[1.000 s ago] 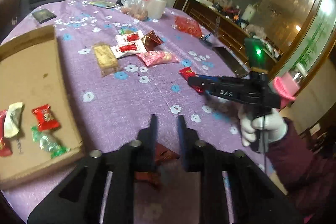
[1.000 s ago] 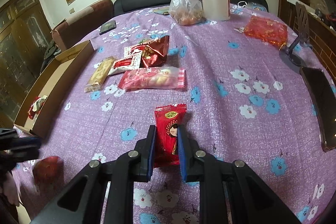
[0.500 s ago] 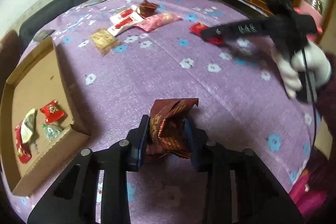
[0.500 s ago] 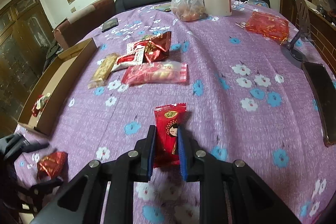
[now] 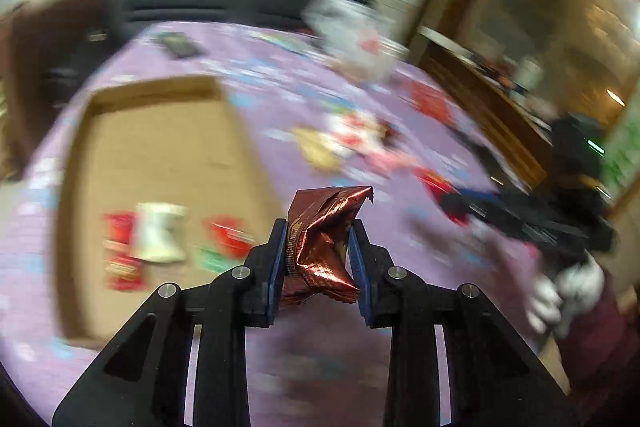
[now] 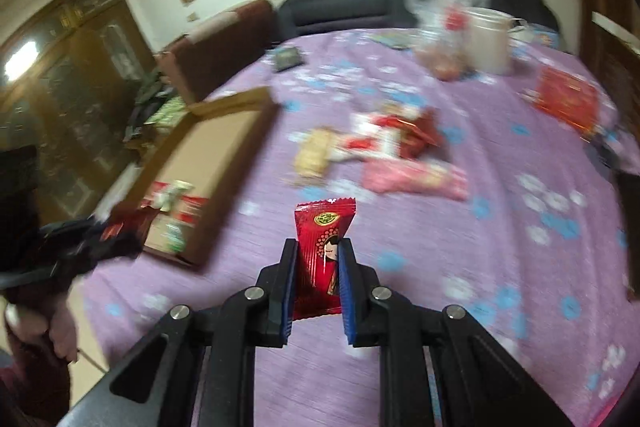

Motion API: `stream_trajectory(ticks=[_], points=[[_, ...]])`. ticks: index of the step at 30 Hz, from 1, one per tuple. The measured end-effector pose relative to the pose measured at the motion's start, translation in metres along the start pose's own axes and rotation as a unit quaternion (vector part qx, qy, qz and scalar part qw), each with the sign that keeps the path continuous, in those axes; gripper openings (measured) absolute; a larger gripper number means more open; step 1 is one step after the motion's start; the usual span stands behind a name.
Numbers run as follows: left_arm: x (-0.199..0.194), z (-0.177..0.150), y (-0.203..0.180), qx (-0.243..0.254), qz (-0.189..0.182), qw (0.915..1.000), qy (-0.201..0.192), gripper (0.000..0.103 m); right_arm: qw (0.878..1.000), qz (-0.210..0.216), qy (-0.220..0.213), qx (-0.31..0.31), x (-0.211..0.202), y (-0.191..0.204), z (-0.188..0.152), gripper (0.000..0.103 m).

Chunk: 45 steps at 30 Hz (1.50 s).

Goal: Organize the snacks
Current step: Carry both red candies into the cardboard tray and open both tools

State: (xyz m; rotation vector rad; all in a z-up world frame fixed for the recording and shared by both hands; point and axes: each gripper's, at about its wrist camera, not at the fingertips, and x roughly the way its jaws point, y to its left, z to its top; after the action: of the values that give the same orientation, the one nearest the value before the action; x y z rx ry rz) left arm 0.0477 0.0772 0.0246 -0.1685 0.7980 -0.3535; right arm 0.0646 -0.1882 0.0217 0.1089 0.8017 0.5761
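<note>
Left wrist view, left gripper [image 5: 320,245]: fingers clamped on a crumpled dark red foil snack [image 5: 320,239], lower centre of frame, lifted clear of the desk; jaws have just been closing on it.
Left wrist view, cardboard box [image 5: 160,147]: open, left half of frame, on the purple flowered desk [image 5: 304,347]; several wrapped snacks [image 5: 156,235] lie inside near its lower end. Picture blurred.
Left wrist view, loose snacks: a blurred cluster of packets [image 5: 352,143] upper centre right, on the desk outside the box.
Left wrist view, right gripper [image 5: 452,201]: right of frame, held by a white-gloved hand [image 5: 568,287], a red packet at its tip.

Right wrist view, right gripper [image 6: 318,267]: fingers pressed together on a red snack packet with a cartoon face [image 6: 323,255], centre of frame, upright, above the desk [image 6: 460,267].
Right wrist view, cardboard box [image 6: 216,163]: left of centre, snacks visible in its near end.
Right wrist view, remaining snacks: pile of packets [image 6: 380,147] in mid frame; clear plastic bag [image 6: 444,35] and white tub [image 6: 490,41] at upper right.
Right wrist view, left gripper [image 6: 100,241]: left edge, dark and blurred, at the box's near corner.
</note>
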Motion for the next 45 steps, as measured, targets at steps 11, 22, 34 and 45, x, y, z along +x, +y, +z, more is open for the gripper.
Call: stream_trajectory(ticks=[11,22,34,45], points=[[0.028,0.023,0.124,-0.158,0.048,0.9860,0.023,0.029,0.997,0.052,0.038,-0.047,0.101,0.103,0.057,0.021],[0.037,0.017,0.128,-0.148,0.053,0.9875,0.014,0.030,0.993,-0.003,0.051,-0.108,0.140,0.125,0.043,0.025],[0.033,-0.010,0.139,-0.144,0.140,0.9784,0.048,0.029,0.966,0.036,0.169,-0.192,0.146,0.173,-0.013,0.025],[-0.043,-0.009,0.093,-0.180,-0.010,0.9825,-0.045,0.047,0.994,0.066,0.009,-0.082,0.070,0.101,0.013,0.034]])
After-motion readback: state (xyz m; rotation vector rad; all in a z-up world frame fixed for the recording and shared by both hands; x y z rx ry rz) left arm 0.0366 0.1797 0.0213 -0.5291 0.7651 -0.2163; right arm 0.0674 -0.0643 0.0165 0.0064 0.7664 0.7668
